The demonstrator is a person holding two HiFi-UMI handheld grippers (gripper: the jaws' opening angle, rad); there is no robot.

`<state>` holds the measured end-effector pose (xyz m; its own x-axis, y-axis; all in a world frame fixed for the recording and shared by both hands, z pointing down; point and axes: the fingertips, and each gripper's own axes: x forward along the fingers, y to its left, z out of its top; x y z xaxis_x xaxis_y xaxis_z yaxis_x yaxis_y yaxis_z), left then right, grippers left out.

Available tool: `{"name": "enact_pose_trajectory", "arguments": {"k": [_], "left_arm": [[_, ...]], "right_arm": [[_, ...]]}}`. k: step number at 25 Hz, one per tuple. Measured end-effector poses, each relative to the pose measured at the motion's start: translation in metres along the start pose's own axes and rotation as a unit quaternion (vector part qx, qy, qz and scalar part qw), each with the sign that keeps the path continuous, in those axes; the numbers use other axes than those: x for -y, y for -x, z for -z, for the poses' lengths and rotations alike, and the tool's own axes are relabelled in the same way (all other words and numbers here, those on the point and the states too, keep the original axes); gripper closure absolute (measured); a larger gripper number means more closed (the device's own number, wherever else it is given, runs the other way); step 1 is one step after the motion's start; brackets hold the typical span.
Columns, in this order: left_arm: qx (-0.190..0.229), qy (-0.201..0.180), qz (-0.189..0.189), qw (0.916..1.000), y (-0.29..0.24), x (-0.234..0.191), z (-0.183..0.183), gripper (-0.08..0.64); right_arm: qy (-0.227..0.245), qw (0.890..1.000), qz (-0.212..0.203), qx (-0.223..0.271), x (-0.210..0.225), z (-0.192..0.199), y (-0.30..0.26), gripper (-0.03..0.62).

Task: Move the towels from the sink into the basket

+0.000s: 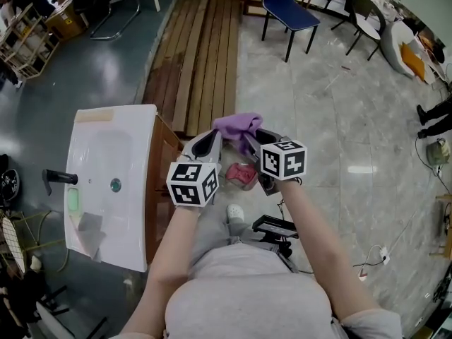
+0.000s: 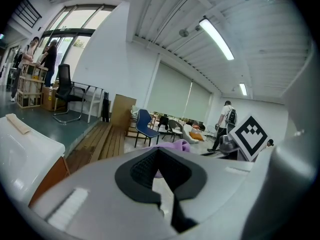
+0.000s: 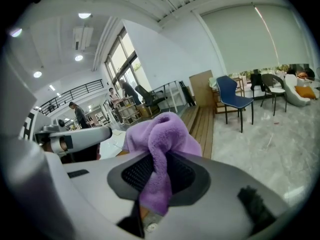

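Marble floor (image 1: 353, 119), wooden planks (image 1: 201, 48), white sink (image 1: 106, 154)

No readable text or markings

This is a big open hall used as a lab or workshop space rather than a home: a high white ceiling carries bare ducts and strip lights (image 2: 216, 38), with tall windows (image 2: 75, 19), a wide roller blind (image 2: 175, 96) and a railed upper gallery (image 3: 70, 96). A white sink (image 1: 106, 182) on a wooden cabinet stands free on the polished floor, beside long wooden planks (image 1: 205, 48). Around it are a blue chair (image 1: 286, 6), other loose chairs, wooden shelving racks (image 1: 25, 41) where people (image 2: 42, 59) stand, and cables (image 1: 374, 256) trailing over the marble-look tiles.
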<state>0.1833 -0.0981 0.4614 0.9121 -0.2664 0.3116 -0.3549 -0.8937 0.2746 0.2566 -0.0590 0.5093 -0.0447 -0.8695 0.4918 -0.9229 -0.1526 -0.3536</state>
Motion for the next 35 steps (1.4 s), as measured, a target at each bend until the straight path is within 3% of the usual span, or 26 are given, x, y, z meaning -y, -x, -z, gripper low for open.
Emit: {"name": "enact_pose_trajectory", "arguments": {"k": [17,35], "left_arm": [[-0.054,0.016,0.0,0.9984,-0.008,0.0,0.057,0.555],[-0.11,0.052,0.005,0.9925,-0.031,-0.012,0.129,0.555]], "right_arm": [[-0.039,0.998,0.01,-0.05,0.027,0.06,-0.016,0.503],[-0.108,0.987,0.02,-0.117,0.056,0.142,-0.043,0.499]]}}
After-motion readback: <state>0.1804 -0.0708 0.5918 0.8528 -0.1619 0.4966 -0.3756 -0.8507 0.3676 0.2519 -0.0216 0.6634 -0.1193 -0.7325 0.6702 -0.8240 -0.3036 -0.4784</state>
